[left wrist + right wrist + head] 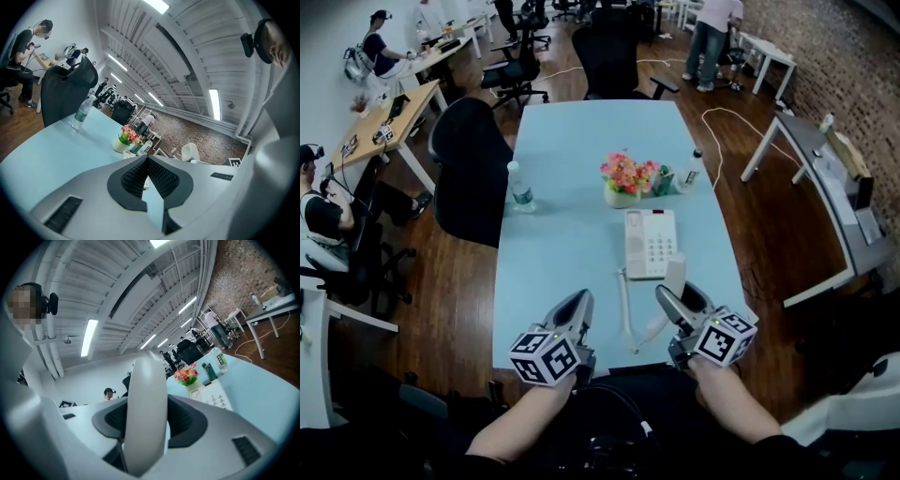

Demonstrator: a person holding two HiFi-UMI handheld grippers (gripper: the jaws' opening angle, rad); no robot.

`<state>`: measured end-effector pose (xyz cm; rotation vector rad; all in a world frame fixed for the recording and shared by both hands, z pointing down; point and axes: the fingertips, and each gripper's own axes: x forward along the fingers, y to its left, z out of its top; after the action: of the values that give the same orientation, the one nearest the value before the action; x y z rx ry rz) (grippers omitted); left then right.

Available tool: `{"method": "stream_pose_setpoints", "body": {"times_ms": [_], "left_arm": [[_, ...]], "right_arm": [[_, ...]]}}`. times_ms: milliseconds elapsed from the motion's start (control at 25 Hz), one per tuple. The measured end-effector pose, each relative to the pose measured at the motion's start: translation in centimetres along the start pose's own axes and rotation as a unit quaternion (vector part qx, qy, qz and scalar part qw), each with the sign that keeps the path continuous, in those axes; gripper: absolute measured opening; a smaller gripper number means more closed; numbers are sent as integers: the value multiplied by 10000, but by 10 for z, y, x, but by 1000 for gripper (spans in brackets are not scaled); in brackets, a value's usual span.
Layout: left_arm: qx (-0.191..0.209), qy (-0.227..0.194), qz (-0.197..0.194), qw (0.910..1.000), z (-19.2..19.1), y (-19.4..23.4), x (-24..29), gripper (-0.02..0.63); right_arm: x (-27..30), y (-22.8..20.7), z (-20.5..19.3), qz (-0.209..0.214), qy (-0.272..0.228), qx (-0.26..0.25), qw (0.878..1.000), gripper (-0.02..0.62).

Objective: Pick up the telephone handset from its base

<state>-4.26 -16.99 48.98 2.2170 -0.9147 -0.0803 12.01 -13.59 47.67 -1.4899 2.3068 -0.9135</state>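
Handset point(145, 413) is off the base point(650, 243), clamped in right gripper point(677, 294) fingers just beside the base's near corner, over the tabletop point(572, 187). Left gripper point(578, 302) fingers are closed and empty. Pick looks done; next, raise it clear and mind the cord point(624, 305).

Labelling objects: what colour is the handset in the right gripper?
White handset, best in the right gripper view.
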Motion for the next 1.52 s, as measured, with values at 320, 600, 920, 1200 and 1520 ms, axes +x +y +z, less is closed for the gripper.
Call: {"method": "stream_pose_setpoints", "body": {"times_ms": [320,600,920,1200,1520], "left_arm": [[0,13,76,10000,5,4,2,-9],[21,-13,-15,10000,9,-5,5,-9],[39,219,-29,9997,-13,-11,3,-9],[96,242,-71,9996,-16,-15,2,-9],[124,220,-70,9997,-17,-18,1,-9]], "right_arm": [[-2,2,-3,-5,63,-55,10000,239],[-3,2,-6,-37,112,-80,9999,239],[-6,3,-8,-47,114,-112,9999,239],[-6,4,-8,-40,121,-113,9999,239],[-7,7,-8,20,116,-138,9998,239]]}}
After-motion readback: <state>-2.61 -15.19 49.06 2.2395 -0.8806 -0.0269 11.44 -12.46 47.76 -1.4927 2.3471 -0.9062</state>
